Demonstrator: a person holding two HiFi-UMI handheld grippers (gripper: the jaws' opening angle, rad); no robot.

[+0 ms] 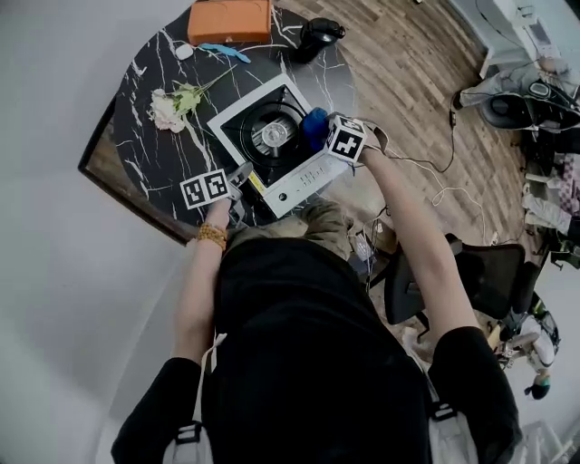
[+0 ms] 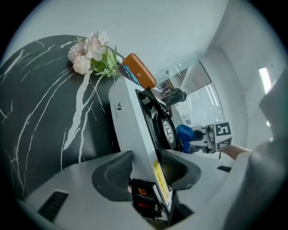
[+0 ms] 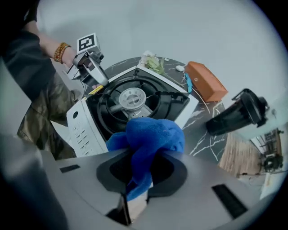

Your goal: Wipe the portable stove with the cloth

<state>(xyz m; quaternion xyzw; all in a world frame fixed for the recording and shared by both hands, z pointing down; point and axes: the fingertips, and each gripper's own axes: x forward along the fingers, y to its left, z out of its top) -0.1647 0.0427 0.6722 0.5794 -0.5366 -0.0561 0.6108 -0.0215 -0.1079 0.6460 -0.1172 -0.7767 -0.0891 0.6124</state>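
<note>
Stove [image 1: 304, 179], white, mid-table [image 1: 145, 159]. Left gripper [image 1: 241, 176] clamped across its near-left edge. Right gripper [image 3: 146, 167] pinching blue cloth [image 3: 152, 137] over the stove's right side, beside the burner [image 1: 275, 135].

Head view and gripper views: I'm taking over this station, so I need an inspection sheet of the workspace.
Surface: black marble table, white-veined.
Job's things: portable stove at the near edge; blue cloth over its right side.
Clutter: flowers, orange box, black appliance behind the stove.
Grippers: left tongs clamp the stove's near-left corner; right tongs shut on the cloth.
Cables: thin cable across the floor.
Surroundings: wood floor, black chair, gear piled at right.
</note>
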